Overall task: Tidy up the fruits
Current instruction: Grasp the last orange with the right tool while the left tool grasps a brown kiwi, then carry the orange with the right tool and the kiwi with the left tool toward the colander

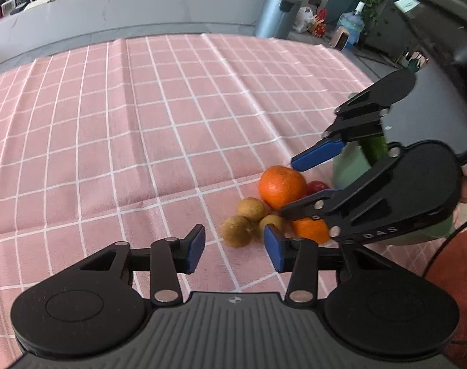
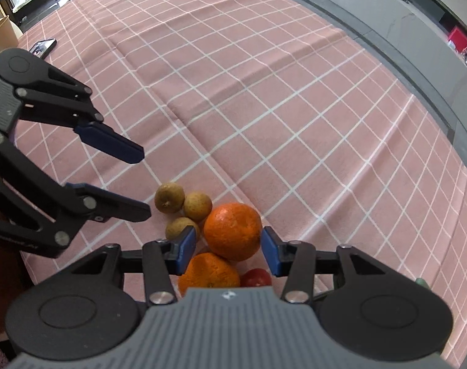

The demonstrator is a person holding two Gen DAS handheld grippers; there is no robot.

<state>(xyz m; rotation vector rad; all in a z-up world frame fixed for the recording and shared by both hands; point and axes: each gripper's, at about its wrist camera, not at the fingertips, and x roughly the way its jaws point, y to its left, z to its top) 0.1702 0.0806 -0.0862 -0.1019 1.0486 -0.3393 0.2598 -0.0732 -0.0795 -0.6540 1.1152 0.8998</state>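
A pile of fruit lies on the pink checked tablecloth [image 1: 141, 123]: a large orange [image 1: 281, 187] [image 2: 232, 230], a second orange [image 1: 312, 230] [image 2: 209, 272], three small brown longans [image 1: 236, 230] [image 2: 169, 197] and a small red fruit [image 1: 316, 187] [image 2: 256, 277]. My left gripper [image 1: 233, 250] is open and empty, just short of the longans. My right gripper [image 2: 227, 253] is open, its pads on either side of the large orange, apart from it. It also shows in the left wrist view [image 1: 295, 184]. The left gripper shows in the right wrist view [image 2: 144, 181].
A pale green container [image 1: 350, 166] with a dark green vegetable [image 1: 375, 149] stands right of the fruit, partly hidden by the right gripper. A phone [image 2: 42, 46] lies at the cloth's far left. A grey bin [image 1: 276, 12] and water bottle [image 1: 352, 21] stand beyond the table.
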